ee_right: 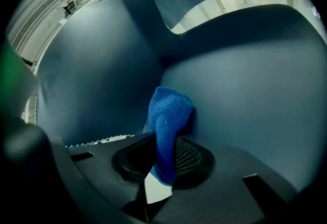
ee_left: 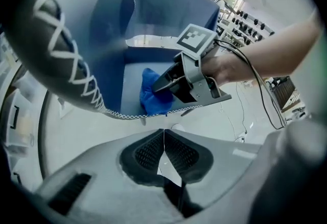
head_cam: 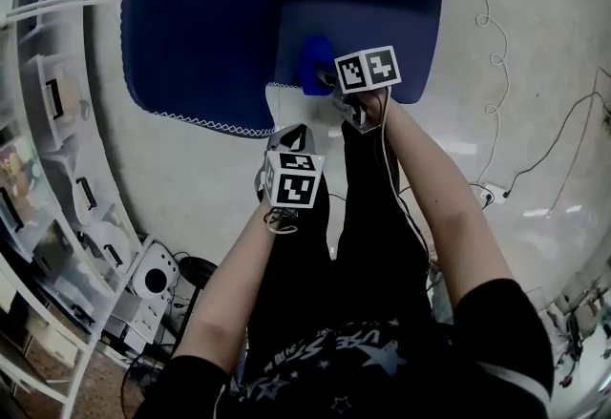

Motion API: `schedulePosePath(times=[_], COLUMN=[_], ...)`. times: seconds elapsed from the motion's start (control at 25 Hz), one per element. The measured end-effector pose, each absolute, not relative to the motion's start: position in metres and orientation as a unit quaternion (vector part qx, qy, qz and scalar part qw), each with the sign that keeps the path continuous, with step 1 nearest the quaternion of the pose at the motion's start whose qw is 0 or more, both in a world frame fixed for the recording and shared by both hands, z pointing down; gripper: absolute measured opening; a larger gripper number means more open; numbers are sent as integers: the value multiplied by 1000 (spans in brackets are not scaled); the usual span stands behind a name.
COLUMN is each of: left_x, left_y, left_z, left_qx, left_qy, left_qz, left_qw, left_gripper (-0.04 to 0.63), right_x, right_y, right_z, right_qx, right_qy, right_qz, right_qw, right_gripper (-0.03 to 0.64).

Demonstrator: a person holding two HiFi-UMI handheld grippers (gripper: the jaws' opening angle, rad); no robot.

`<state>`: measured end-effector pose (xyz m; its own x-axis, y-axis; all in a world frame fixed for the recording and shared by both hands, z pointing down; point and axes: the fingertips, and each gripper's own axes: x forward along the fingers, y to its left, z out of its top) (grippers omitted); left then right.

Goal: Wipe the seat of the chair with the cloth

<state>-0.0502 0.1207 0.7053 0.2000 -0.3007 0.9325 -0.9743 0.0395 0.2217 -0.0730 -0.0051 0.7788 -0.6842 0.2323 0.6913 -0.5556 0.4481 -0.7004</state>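
A dark blue upholstered chair with a white zigzag-stitched edge fills the top of the head view; its seat lies at top centre, also seen as seat. My right gripper is shut on a bright blue cloth, which bunches against the seat's front edge. In the right gripper view the cloth stands up out of the shut jaws of the right gripper. My left gripper hangs in front of the chair, over the floor, its jaws shut on nothing; the left gripper looks at the cloth.
The chair's raised side panel is left of the seat. White shelving with bins runs down the left. Cables trail on the pale floor at right. A round white device sits at lower left.
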Motion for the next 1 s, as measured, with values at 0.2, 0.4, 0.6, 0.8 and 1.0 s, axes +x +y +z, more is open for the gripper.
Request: schedulePosePath(times=[0.2,0.4,0.6,0.8,1.0], left_x=[-46,-36,-24,-12,-4], left_y=[112,101,83,60,43], left_z=[701,702,705,709,710], left_qx=[619,628,646,651,647], left_qy=[-517,-500,-476,-465,-467], left_qz=[357,373,394,402,399], left_qw=[472,465,447,445,452], left_gripper=[20,21,20,20,20], right_x=[-29,21,65,110,147], right_y=[-18,-30,-39,-48,-57], right_z=[782,784,785,784,782], right_qx=[143,180,213,230,244], right_qy=[-750,-738,-723,-718,-712], right_qz=[521,532,554,556,558], right_qw=[382,374,352,350,348], right_gripper=[71,72,72,74,74])
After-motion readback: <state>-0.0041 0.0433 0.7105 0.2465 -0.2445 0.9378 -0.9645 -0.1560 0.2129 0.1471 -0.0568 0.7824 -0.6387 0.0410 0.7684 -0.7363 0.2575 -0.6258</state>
